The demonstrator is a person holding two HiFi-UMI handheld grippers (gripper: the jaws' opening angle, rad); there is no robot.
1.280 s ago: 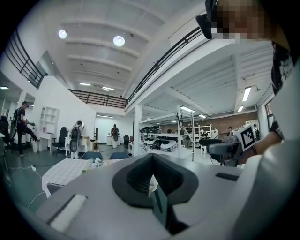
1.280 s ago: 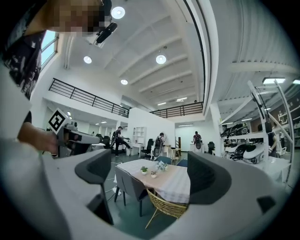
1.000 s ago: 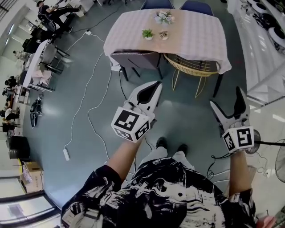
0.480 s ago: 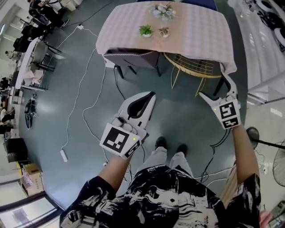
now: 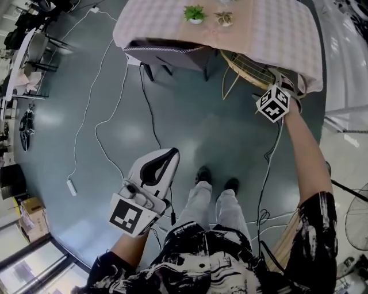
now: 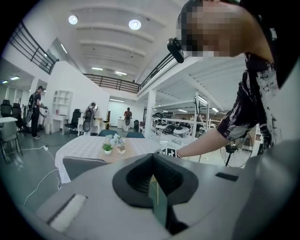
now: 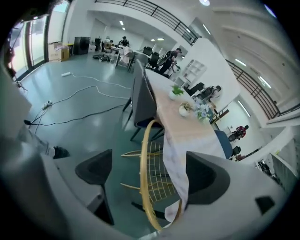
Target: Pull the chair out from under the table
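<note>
1. Right gripper (image 7: 150,174) first: we see its dark pads (image 7: 96,169) standing wide apart, and the golden rim of the wire chair (image 7: 144,187) runs up between them. It is not pinched, and on the floor side there is a clear gap between rim and pad.
2. On the other side, the pale tablecloth (image 7: 176,154) hangs just beside that rim, between it and the far pad.
3. Over to the left gripper (image 6: 153,177): we see its jaws pressed together with nothing between them. It hangs low by the person's legs, well apart from the table (image 5: 270,34).
4. From the head view, the wire chair sits tucked under the table's near right corner. Its curved back pokes out past the cloth edge, and the right arm is stretched out to it.
5. A grey chair (image 5: 167,54) is just beside it to the left, also pushed under.
6. Two small potted plants (image 5: 195,14) are on the tabletop, and white cables (image 5: 106,74) trail across the floor.
</note>
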